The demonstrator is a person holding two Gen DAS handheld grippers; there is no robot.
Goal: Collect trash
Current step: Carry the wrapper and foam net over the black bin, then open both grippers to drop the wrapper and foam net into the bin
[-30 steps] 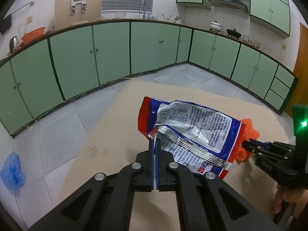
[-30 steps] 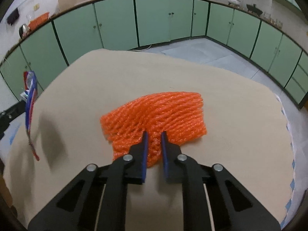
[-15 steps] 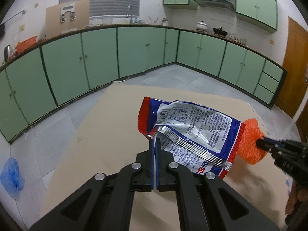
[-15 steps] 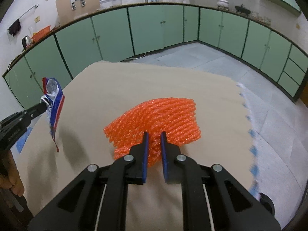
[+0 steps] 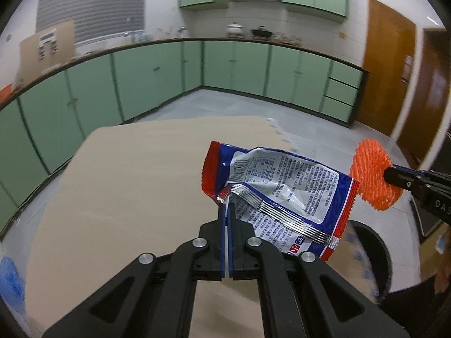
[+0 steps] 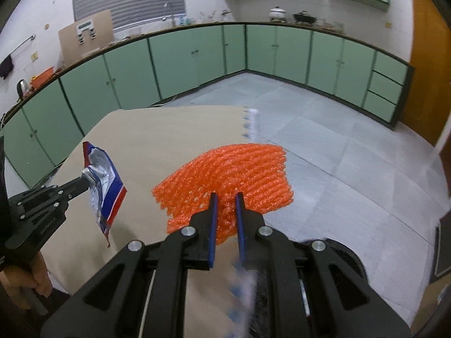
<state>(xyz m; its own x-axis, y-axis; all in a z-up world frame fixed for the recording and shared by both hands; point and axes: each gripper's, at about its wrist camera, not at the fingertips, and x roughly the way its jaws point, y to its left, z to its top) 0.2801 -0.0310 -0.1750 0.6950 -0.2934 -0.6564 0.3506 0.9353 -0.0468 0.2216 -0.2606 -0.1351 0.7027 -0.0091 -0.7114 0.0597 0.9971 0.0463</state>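
My left gripper is shut on a crumpled blue, white and red snack wrapper and holds it in the air over the tan mat. My right gripper is shut on an orange foam net and holds it up past the mat's right edge. The net and the right gripper also show at the right of the left wrist view. The wrapper and the left gripper show at the left of the right wrist view. A round black bin sits low at the right, below both items.
The tan mat lies on a grey tiled floor. Green cabinets run along the walls. A brown door stands at the right. A blue bag lies on the floor at the left.
Both grippers have swung to the right and lifted, carrying the wrapper and the net off the mat. The black bin has come into view below them.
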